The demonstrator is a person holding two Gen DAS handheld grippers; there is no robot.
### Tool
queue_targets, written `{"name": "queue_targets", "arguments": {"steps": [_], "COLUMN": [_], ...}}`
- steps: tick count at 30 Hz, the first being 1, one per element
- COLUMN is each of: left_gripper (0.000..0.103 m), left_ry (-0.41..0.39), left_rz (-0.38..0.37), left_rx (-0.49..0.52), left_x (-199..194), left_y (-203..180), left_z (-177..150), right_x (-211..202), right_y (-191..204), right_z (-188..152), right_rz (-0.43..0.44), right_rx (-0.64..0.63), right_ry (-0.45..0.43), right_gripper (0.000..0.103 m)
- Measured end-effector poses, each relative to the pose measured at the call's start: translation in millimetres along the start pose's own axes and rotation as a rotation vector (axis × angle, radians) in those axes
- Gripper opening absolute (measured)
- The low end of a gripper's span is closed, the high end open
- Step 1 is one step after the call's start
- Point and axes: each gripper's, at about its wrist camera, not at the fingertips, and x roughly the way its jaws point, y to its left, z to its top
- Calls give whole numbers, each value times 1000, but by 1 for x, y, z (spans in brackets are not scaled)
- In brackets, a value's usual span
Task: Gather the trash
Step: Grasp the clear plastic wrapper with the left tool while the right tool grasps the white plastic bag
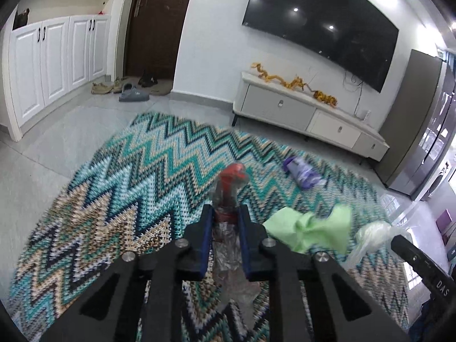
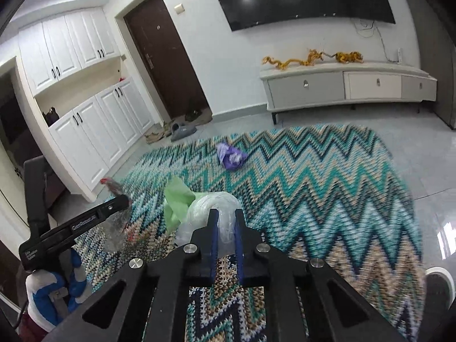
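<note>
Open rug beyond purple wrapper

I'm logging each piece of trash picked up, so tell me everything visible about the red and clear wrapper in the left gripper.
The red and clear wrapper is a crumpled piece of thin, see-through plastic film with red printing, reddest at its far tip. It is held off the zigzag rug, pinched between the blue-padded jaws of the left gripper; one end sticks out forward past the fingertips, while the clear end trails back between them. From the right wrist camera it shows as a limp clear strip hanging below the jaws. Only the gripper touches it.
</note>
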Motion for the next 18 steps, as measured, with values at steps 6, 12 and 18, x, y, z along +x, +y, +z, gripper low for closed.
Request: {"name": "queue_targets", "arguments": {"steps": [6, 12, 18], "left_gripper": [16, 16, 16], "left_ry": [-53, -60, -42], "left_rz": [-64, -174, -290], "left_rx": [48, 109, 201], "left_x": [-41, -65, -80], "left_y": [-37, -101, -182], "left_z": [5, 1, -15], "right_x": [-44, -103, -166], "right_y": [-2, -19, -56], "right_z": [4, 4, -5], "right_rz": [-2, -38, -125], "right_rx": [20, 50, 121], "right_ry": [-79, -172, -257], "right_gripper": [10, 10, 10]}}
